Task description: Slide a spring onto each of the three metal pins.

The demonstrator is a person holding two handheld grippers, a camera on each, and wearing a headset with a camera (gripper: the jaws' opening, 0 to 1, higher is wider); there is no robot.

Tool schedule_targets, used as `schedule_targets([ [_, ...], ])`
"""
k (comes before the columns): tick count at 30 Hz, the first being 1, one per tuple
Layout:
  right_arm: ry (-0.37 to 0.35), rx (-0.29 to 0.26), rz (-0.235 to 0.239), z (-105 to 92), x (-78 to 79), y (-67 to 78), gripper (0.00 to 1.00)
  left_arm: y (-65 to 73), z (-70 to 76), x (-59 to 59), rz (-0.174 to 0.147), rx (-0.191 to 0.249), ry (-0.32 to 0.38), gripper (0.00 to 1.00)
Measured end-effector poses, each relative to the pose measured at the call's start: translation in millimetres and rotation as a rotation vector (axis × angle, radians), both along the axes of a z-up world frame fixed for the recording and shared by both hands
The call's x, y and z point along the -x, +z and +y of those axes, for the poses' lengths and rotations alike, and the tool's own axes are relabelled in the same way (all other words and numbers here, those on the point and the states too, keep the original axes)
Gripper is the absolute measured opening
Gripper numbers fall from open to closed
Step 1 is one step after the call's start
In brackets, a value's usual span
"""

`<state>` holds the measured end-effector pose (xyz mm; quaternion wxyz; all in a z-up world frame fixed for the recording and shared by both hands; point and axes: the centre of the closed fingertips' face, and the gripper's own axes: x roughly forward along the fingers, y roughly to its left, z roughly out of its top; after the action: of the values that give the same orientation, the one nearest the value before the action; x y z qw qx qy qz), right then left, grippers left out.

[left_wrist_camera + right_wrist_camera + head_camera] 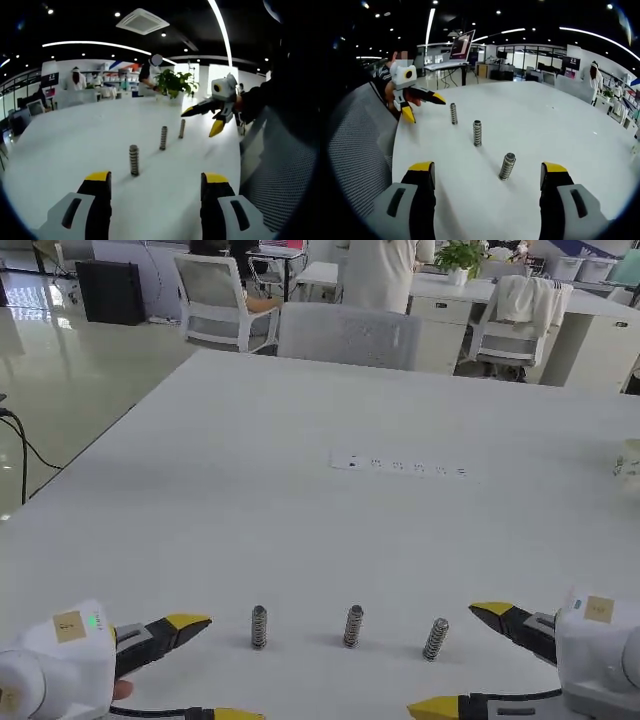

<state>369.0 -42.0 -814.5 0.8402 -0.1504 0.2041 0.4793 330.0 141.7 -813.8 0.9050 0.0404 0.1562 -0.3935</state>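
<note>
While both tools were held by the near edge of the white table (300, 520), each stood wide open and gripped nothing. The left gripper (215, 668) had its yellow-tipped jaws spread far apart at the near left. The right gripper (450, 660) mirrored it at the near right, equally spread and empty. Neither touched a coil or the other tool.

Between them stood a row of three: the left spring (259, 627), the middle spring (353, 626) and the right spring (436, 638).

The head view took in a socket strip (400, 466) set in the tabletop farther back. The left gripper view looked along the row end-on, with the left spring (133, 160) nearest and the right gripper (200, 124) at the far end. A potted plant (172, 82) stood behind. The right gripper view reversed this: the right spring (507, 166) was nearest, the left gripper (426, 111) was far off, and a laptop (461, 45) sat on a desk beyond.

The springs were short, dark grey, close-wound coils, evenly spaced and apart from one another. The left and middle ones stood upright and the right one leaned slightly. Whether a pin ran inside each could not be told.
</note>
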Motion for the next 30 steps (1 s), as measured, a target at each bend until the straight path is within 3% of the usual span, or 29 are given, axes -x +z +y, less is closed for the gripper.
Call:
schedule_targets([
  [30, -0.02, -0.026, -0.009, 0.5, -0.2, -1.8, 0.88, -0.7, 1.4, -2.5, -0.004, 0.009, 0.016, 0.69],
])
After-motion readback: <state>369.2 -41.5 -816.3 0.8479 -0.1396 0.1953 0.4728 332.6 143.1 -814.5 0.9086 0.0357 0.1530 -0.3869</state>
